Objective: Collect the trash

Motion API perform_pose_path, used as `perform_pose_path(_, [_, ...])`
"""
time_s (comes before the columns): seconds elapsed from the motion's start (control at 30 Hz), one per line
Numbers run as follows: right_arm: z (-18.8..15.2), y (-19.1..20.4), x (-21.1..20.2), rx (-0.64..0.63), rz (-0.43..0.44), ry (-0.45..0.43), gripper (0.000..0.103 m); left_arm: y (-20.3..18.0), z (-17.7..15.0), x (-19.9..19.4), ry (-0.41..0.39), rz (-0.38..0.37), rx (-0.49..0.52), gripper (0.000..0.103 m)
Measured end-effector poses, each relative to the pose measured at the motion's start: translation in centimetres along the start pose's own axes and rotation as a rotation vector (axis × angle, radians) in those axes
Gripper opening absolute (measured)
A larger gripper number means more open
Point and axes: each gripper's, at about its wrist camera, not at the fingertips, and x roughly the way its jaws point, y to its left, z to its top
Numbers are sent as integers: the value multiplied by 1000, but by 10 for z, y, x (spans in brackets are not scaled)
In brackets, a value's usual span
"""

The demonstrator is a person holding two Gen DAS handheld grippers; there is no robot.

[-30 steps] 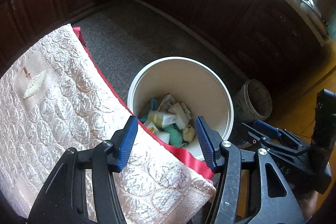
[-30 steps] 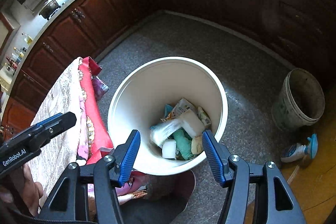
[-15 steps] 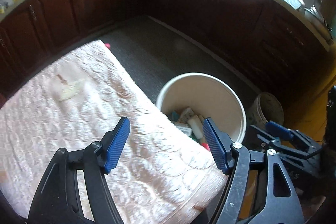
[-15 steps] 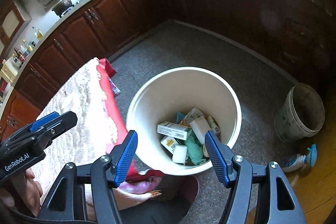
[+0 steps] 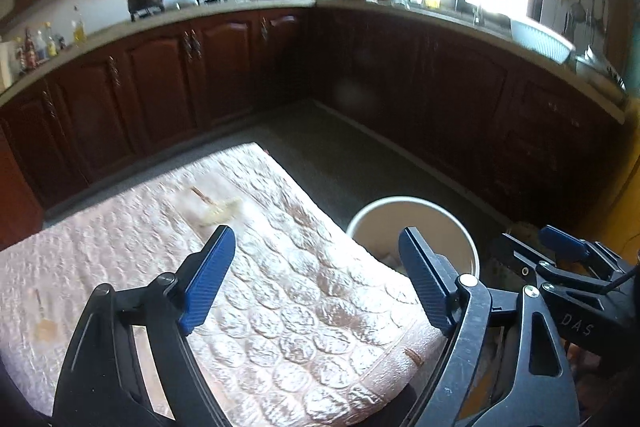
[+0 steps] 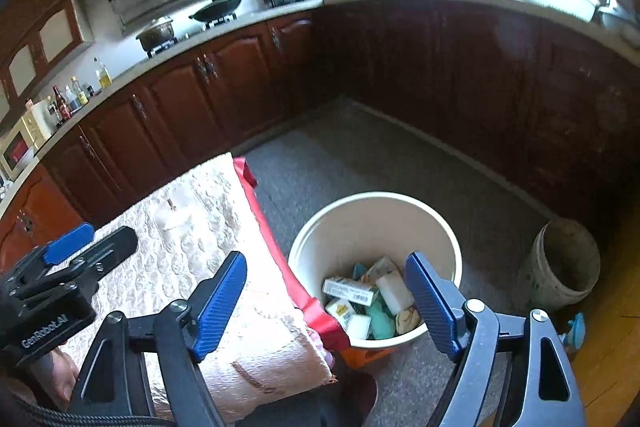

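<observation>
A white bin (image 6: 374, 223) stands on the floor beside the table; in the right wrist view it holds trash (image 6: 370, 301): small boxes, a white block, green and yellow pieces. My right gripper (image 6: 326, 291) hangs above the bin's near rim and the table corner, its jaws opening with nothing between them. My left gripper (image 5: 316, 277) hovers over the quilted pink tablecloth (image 5: 160, 247), jaws also opening and empty; the bin (image 5: 412, 227) shows behind its right finger. Each gripper appears at the edge of the other's view.
A dirty grey bucket (image 6: 564, 267) stands on the floor right of the bin, with a spray bottle (image 6: 574, 327) by it. Dark wooden cabinets (image 6: 200, 95) ring the room. A red cloth edge (image 6: 276, 259) hangs off the table. A hand (image 6: 56, 371) holds the left gripper.
Both grippers have risen and tilted upward, bringing the counters and window into view. Both pairs of jaws have spread wider. A box that was dropping into the bin now lies among the trash.
</observation>
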Motion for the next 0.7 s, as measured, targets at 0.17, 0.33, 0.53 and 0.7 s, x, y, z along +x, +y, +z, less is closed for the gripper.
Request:
perform_pose_path(0.17, [1, 8, -22, -7, -30, -58, 85, 10, 2, -25, -68, -1, -7, 85])
perform_pose_path(0.33, [5, 16, -40, -19, -53, -117, 93, 17, 2, -46, -113, -4, -21, 85])
perform_pose_path(0.53, [5, 20, -60, -28, -54, -172, 98, 23, 2, -67, -157, 2, -25, 85])
perform_pose_path(0.7, [6, 23, -72, -35, -56, -207, 100, 26, 3, -81, -186, -6, -35, 85])
